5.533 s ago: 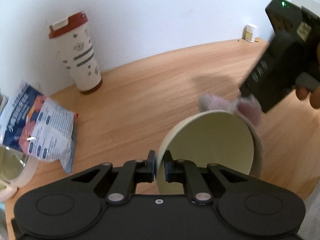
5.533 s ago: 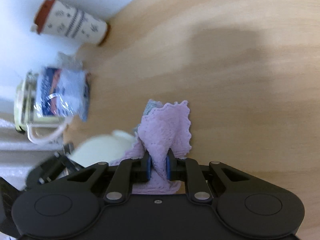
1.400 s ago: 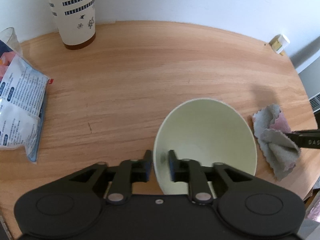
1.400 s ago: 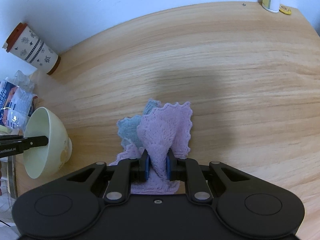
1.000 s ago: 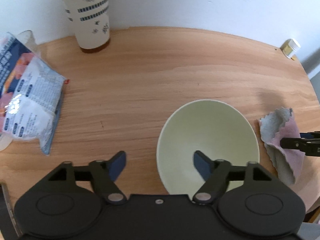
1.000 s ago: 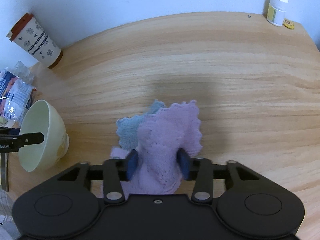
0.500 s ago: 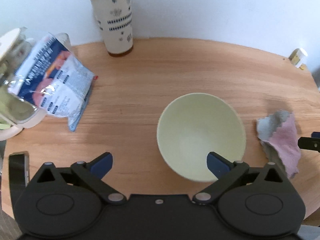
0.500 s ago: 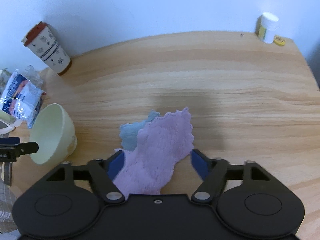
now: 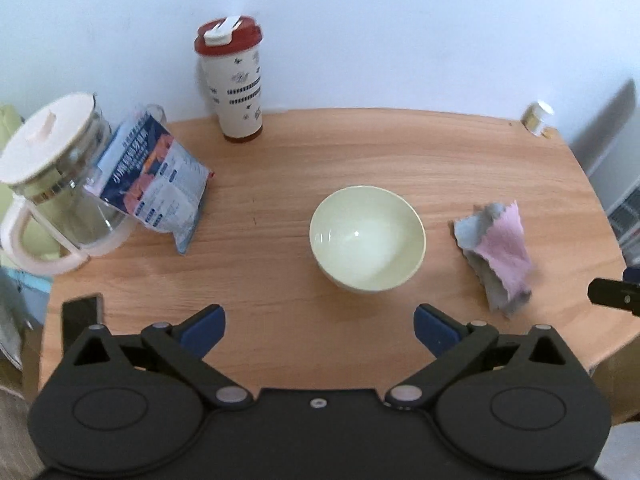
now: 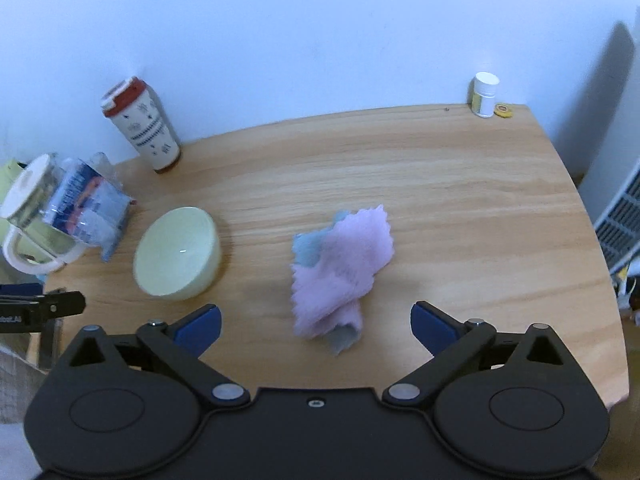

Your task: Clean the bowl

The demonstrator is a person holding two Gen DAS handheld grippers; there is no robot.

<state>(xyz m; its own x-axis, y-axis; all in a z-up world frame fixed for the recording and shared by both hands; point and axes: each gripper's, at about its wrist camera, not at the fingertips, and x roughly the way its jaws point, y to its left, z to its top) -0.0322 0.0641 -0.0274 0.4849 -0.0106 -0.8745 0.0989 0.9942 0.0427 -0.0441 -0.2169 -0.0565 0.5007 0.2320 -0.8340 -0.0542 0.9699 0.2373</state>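
Note:
A pale green bowl [image 9: 367, 240] [image 10: 178, 258] stands upright and empty on the wooden table [image 9: 360, 148]. A crumpled pink and grey-blue cloth [image 9: 500, 252] [image 10: 340, 272] lies to its right, about a bowl's width away. My left gripper [image 9: 319, 326] hangs open above the table, nearer than the bowl, with nothing between its fingers. My right gripper [image 10: 315, 322] hovers over the near end of the cloth; its jaws are opening wide and the pads do not touch the cloth. Each gripper's tip shows at the edge of the other's view.
Along the wall stands a red-lidded patterned tumbler [image 9: 236, 88]. A glass pitcher [image 9: 56, 176] and a snack packet [image 9: 156, 184] sit at the left. A small white jar [image 10: 485, 94] is at the back right corner. A dark phone [image 9: 82, 308] lies at the near left edge.
Both grippers opened and let go: the bowl now stands alone and the cloth lies loose. Both have risen and pulled back, so more of the table shows.

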